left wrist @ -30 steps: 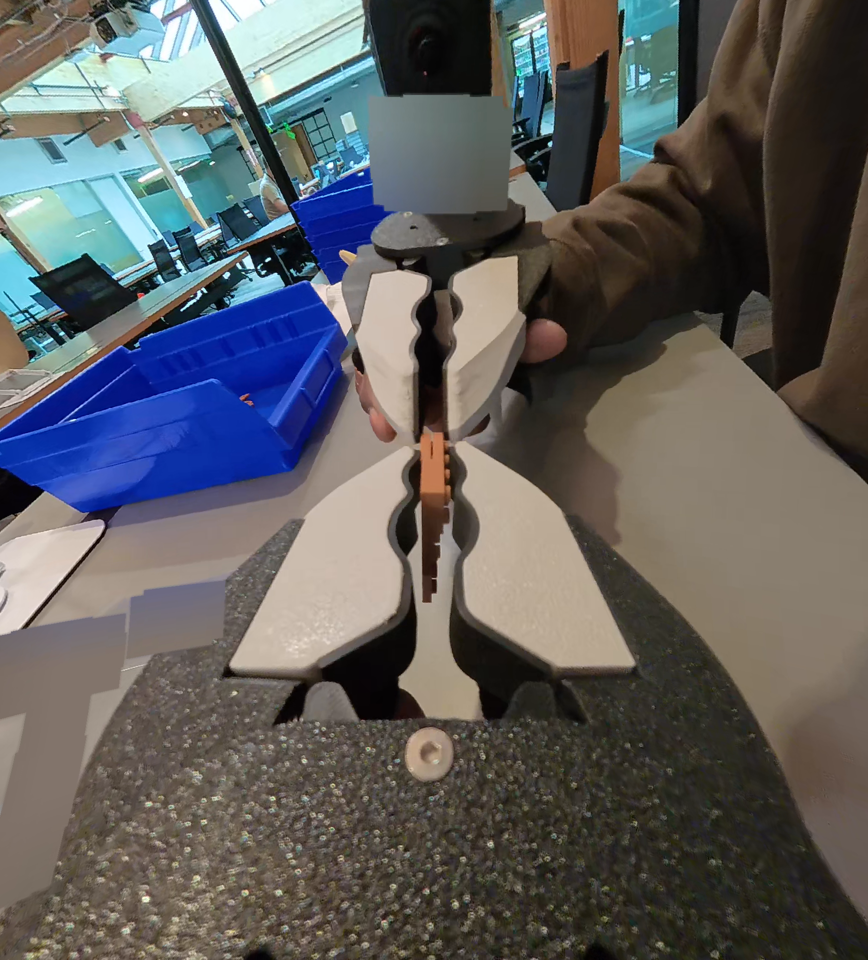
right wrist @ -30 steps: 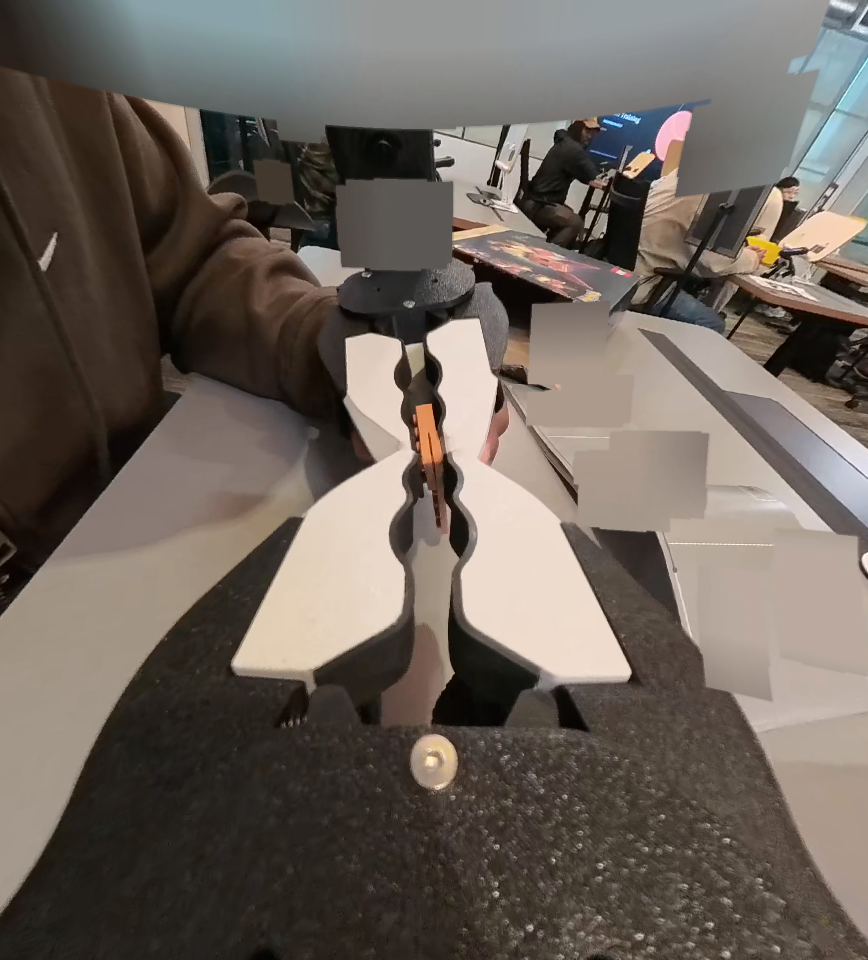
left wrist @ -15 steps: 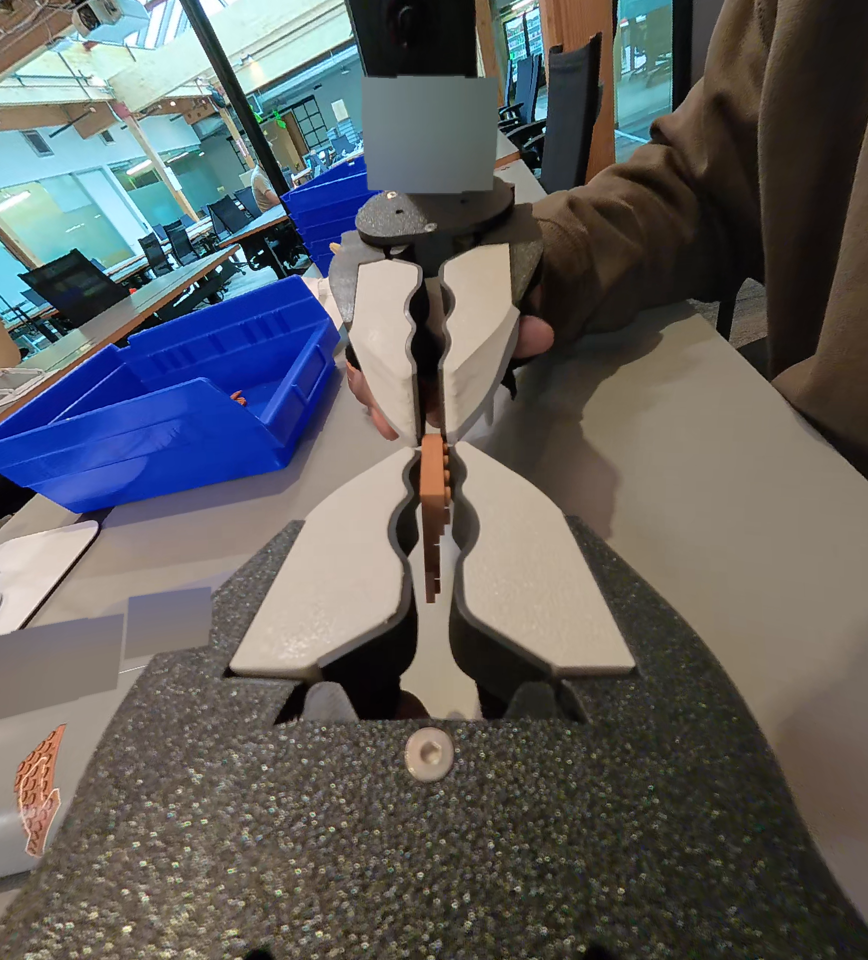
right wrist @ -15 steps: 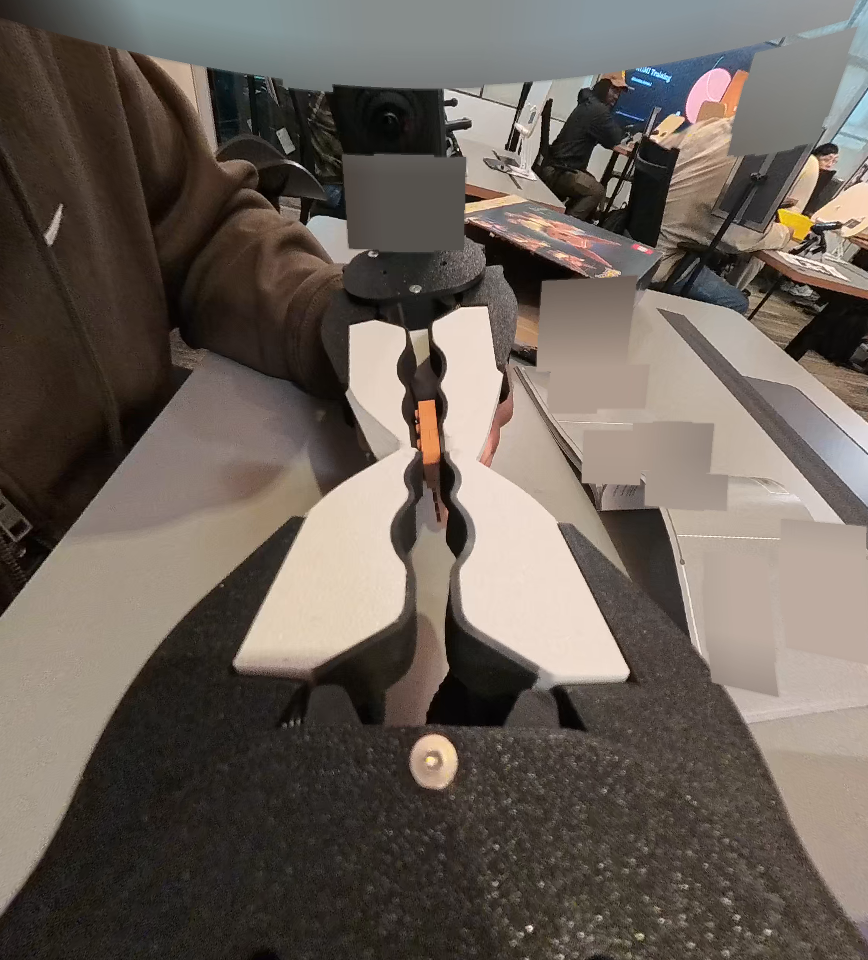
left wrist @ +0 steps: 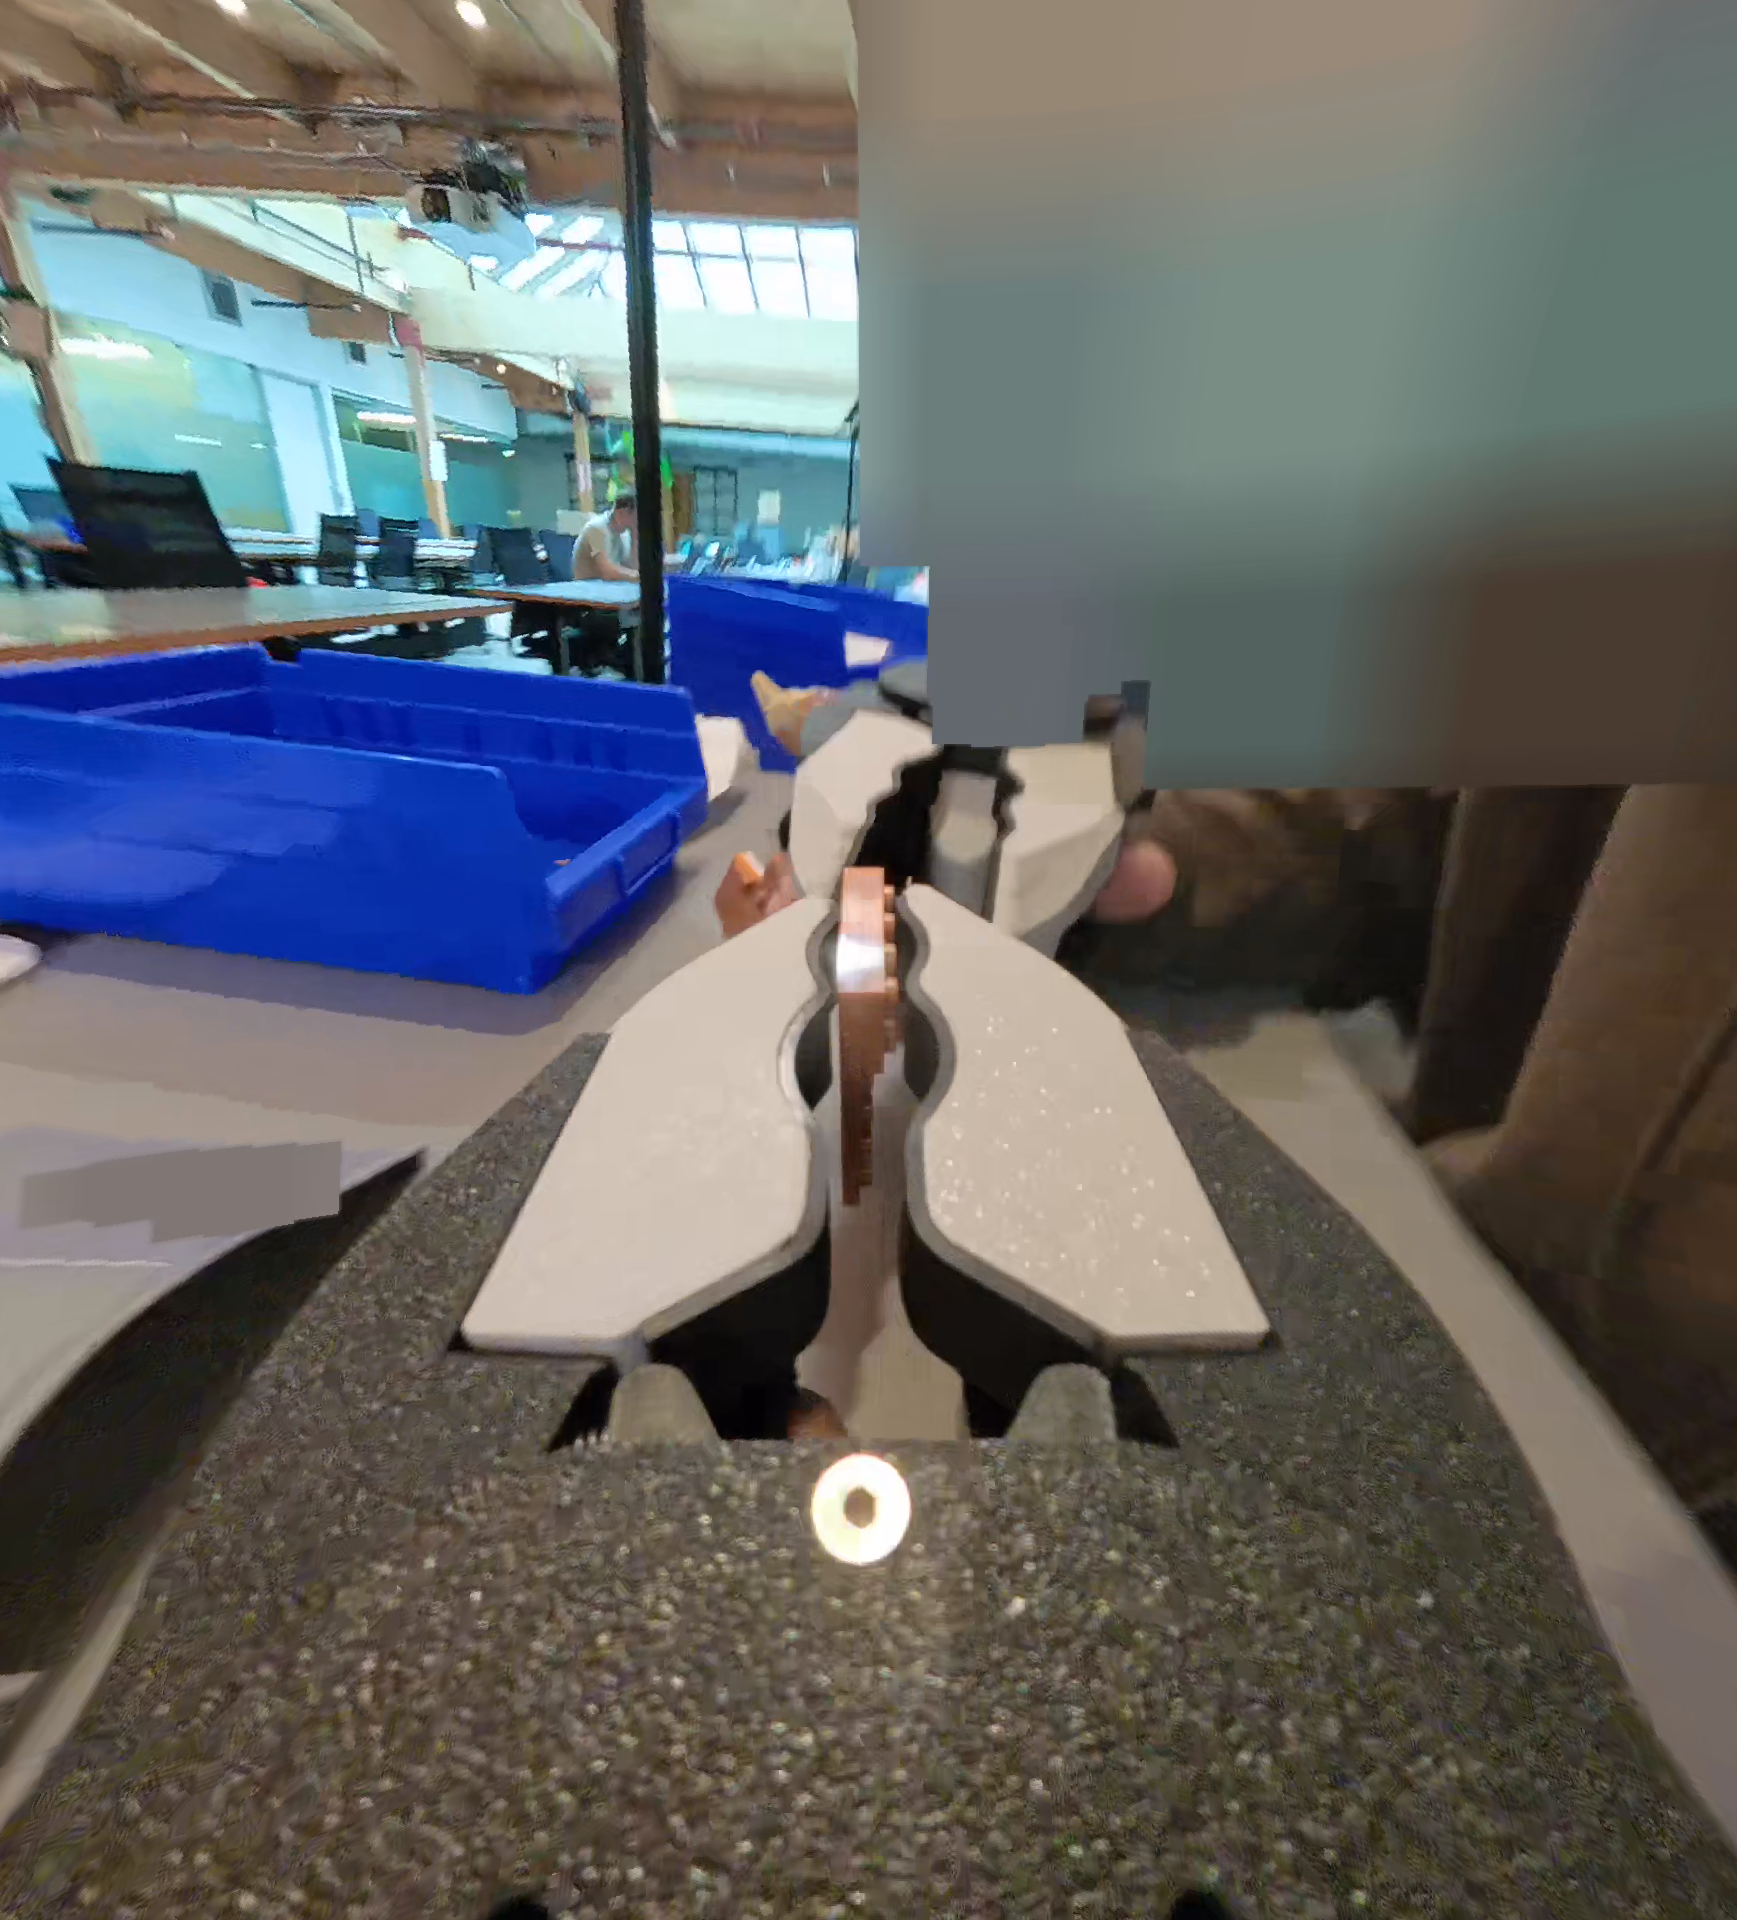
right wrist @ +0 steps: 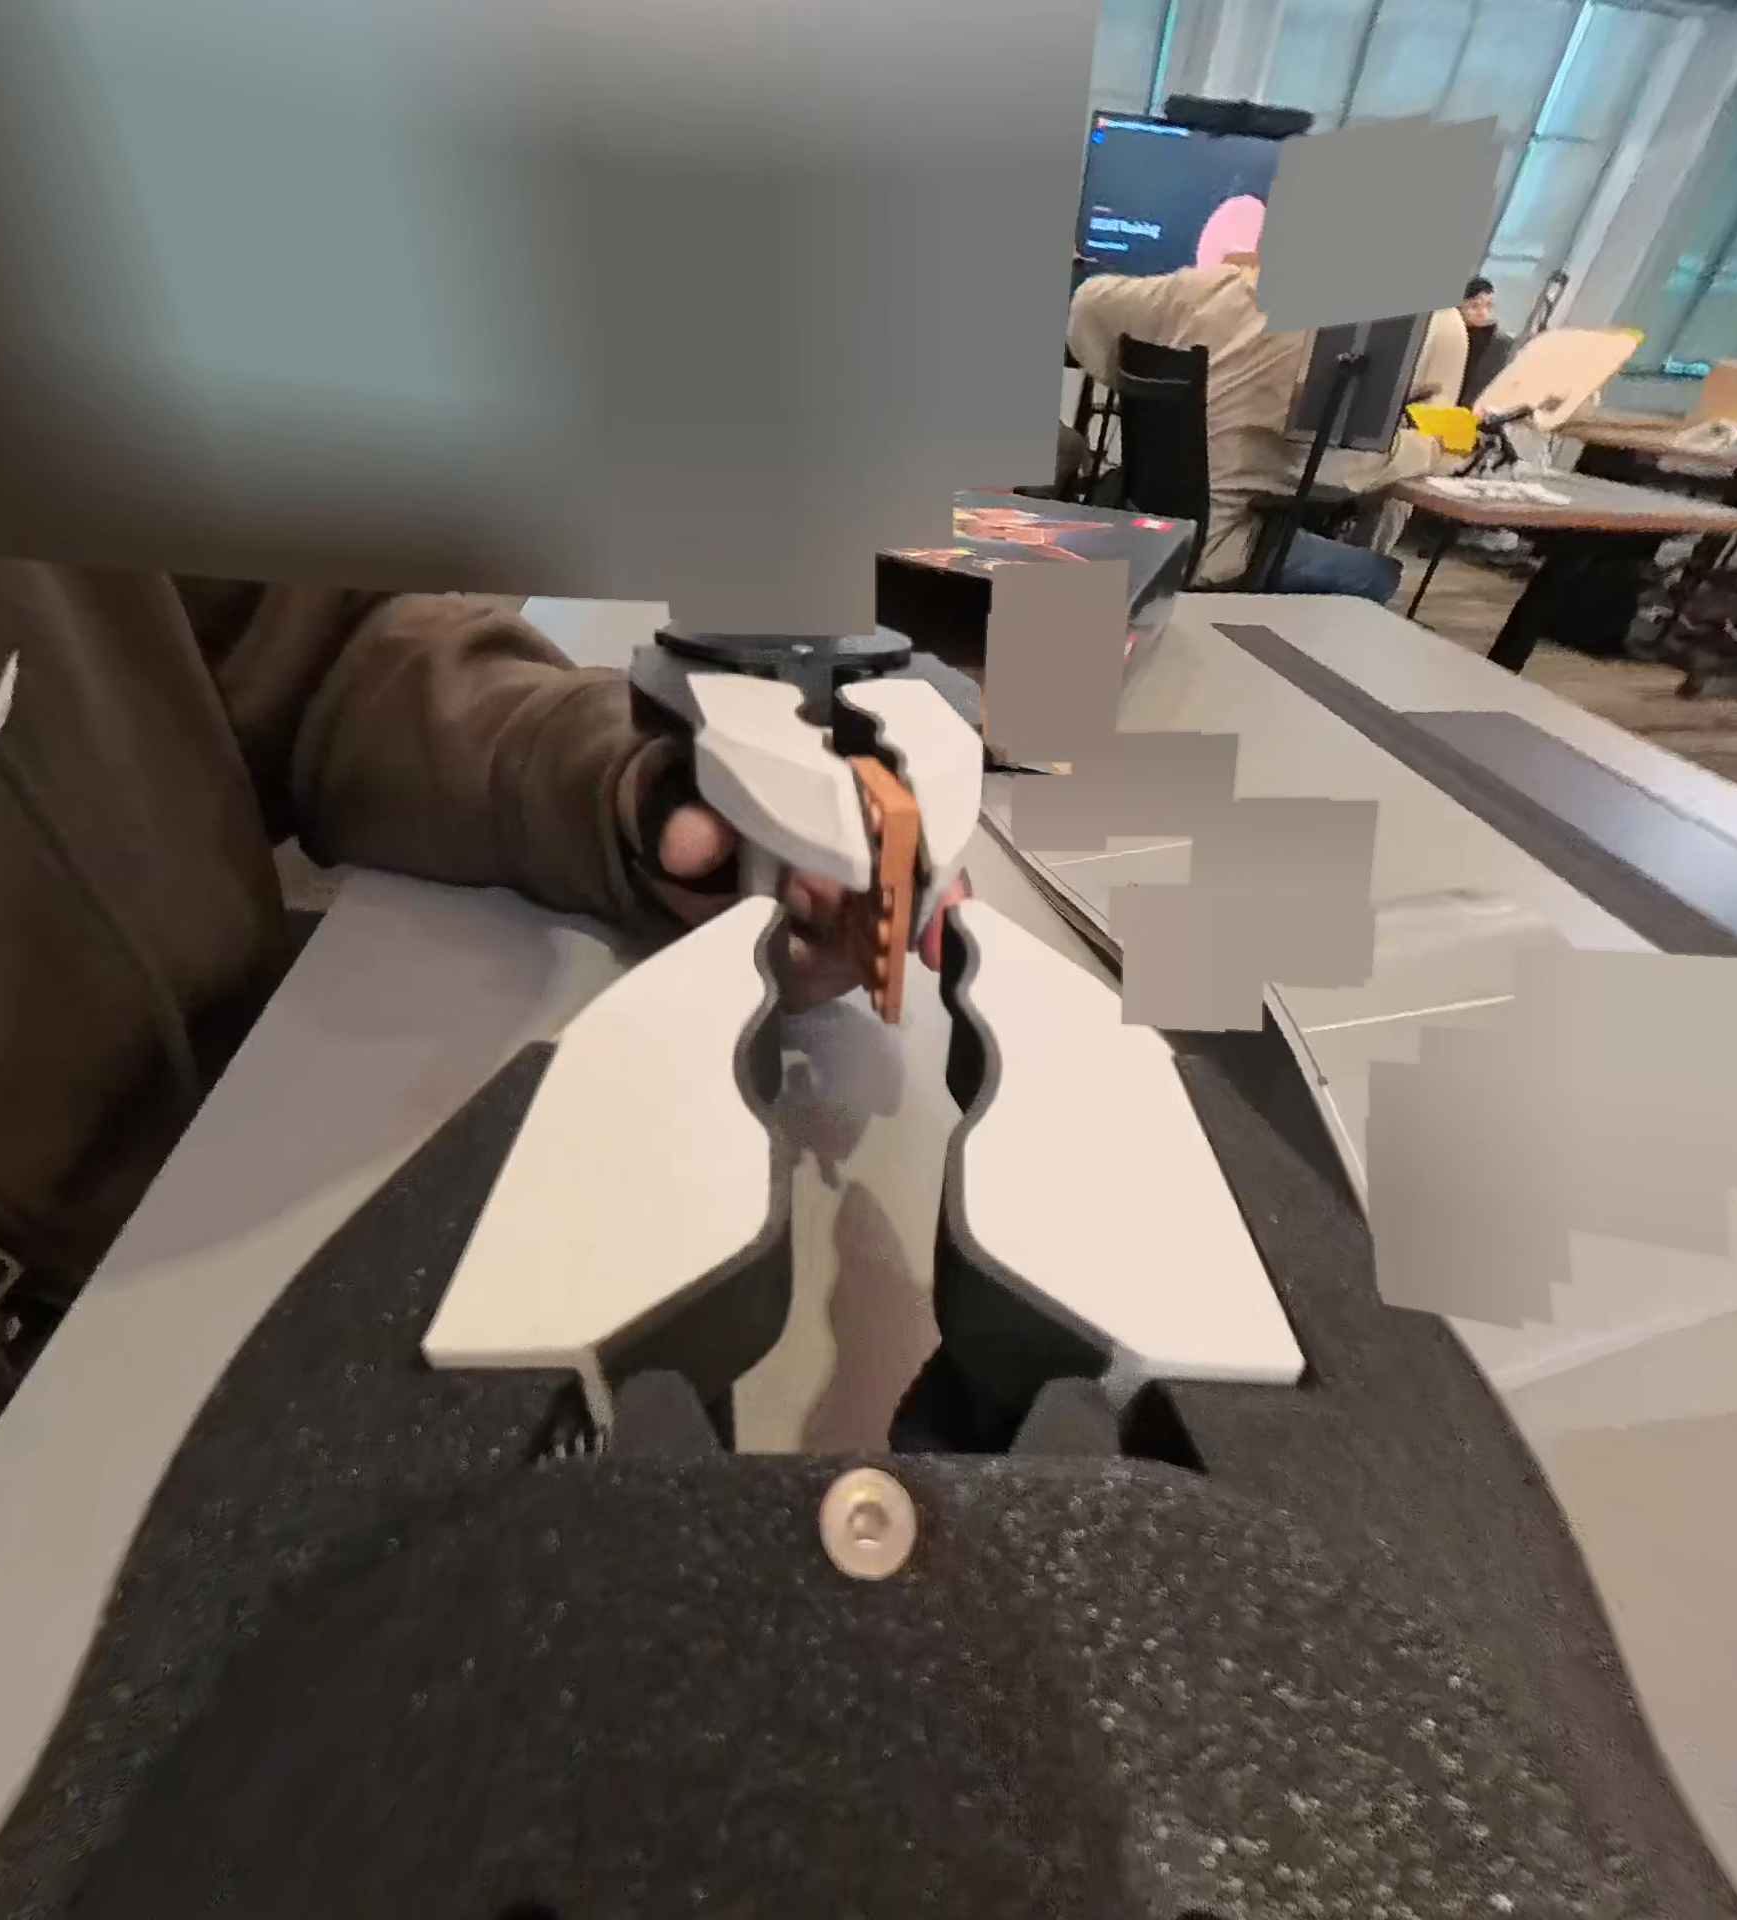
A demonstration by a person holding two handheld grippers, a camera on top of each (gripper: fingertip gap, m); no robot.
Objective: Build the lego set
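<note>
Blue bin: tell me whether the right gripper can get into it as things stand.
Probably yes. The right gripper is open and empty, and the blue bin sits open-topped on the table with nothing over it. But the left gripper, shut on the brown piece, lies between them.

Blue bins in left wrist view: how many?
2 for sure. A large bin lies near, at the view's left; a second bin stands farther back, centre, cut off by a blur patch. More may be hidden there.
</note>
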